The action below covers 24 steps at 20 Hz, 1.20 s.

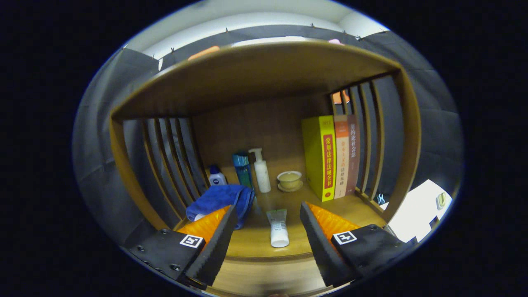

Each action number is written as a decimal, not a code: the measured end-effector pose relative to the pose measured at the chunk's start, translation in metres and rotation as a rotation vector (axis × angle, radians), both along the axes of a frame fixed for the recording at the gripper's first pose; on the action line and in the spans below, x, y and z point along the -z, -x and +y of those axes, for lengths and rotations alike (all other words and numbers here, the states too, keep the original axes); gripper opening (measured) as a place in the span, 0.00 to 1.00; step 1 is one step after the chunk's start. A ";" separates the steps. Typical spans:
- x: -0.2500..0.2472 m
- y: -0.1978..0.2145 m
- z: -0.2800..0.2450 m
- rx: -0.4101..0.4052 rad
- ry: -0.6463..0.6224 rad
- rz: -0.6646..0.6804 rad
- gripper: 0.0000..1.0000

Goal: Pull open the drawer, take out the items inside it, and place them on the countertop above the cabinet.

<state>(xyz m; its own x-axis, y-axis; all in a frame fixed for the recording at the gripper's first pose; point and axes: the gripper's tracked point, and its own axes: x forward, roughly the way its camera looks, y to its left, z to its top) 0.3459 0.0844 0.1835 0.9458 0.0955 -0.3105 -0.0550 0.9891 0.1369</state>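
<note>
1. 2 fingers of the gripper (268, 214) stand wide apart and hold nothing; we see bare wood between them.
2. We see a small white tube (278, 227) lying flat on the wooden surface (255, 243), between the fingers and just ahead of their tips, its cap end toward us.
3. We see a blue cloth (220, 200) bunched on the surface just beyond the left finger's tip, touching or nearly touching it; we cannot tell which.
4. Beyond the cloth, toward the back panel, we count 3 upright containers: a short white bottle with a blue cap (216, 176) by the left slats, a teal bottle (242, 169) next to it, and a white pump bottle (261, 171) just beside that.
5. We see a small yellowish cup on a saucer (289, 180) well beyond the fingers, between the pump bottle and the books.
6. We count 3 books (332, 156) upright beyond the right finger, leaning against the right slats: 1 yellow, 1 orange-and-white, 1 brown.
7. A wooden top board (255, 74) arches over all of this, with slatted sides (169, 161) left and right.
8. We cannot tell whether the front wooden edge (264, 276) below the fingers belongs to the drawer.
</note>
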 end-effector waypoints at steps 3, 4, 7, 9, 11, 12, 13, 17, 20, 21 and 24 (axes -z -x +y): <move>-0.014 0.040 -0.009 0.014 0.014 -0.070 0.99; -0.017 0.056 -0.013 0.019 0.023 -0.086 0.99; -0.020 0.095 -0.018 0.022 0.037 -0.130 0.99; -0.016 0.117 -0.017 0.022 0.032 -0.144 0.99; -0.011 0.135 -0.021 0.027 0.040 -0.158 0.99; -0.011 0.143 -0.020 0.029 0.047 -0.169 0.99; -0.011 0.151 -0.018 0.033 0.058 -0.178 0.99; -0.022 0.168 -0.011 0.048 0.143 -0.236 0.99; -0.032 0.172 0.001 0.045 0.216 -0.297 0.98; -0.030 0.172 0.005 0.045 0.220 -0.313 0.98; -0.006 0.169 0.020 0.030 0.209 -0.306 0.98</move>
<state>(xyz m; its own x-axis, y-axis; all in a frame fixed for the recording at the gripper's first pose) 0.1770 0.1043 0.1897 0.9993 0.0305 -0.0228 -0.0323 0.9957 -0.0867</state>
